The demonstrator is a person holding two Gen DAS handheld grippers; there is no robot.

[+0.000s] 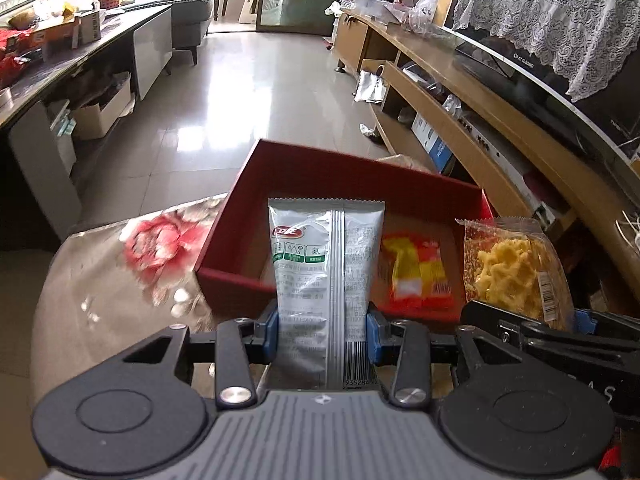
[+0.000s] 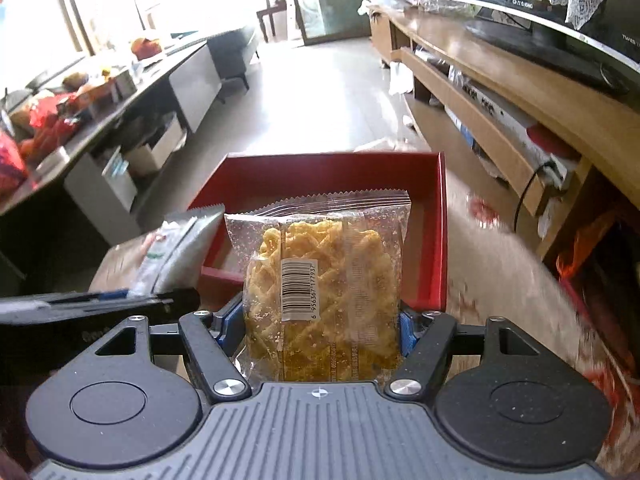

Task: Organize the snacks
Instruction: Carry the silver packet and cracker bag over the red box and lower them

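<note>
My left gripper is shut on a silver snack packet, held upright at the near edge of a red open box. A red and yellow packet lies inside the box. My right gripper is shut on a clear packet of yellow fried snack, held upright at the near edge of the same red box. The clear packet and the right gripper show at the right of the left wrist view. The silver packet shows at the left of the right wrist view.
The box stands on a floral cloth covering a low table. A wooden TV cabinet with a television runs along the right. A dark counter with packets is at the left. Tiled floor lies beyond.
</note>
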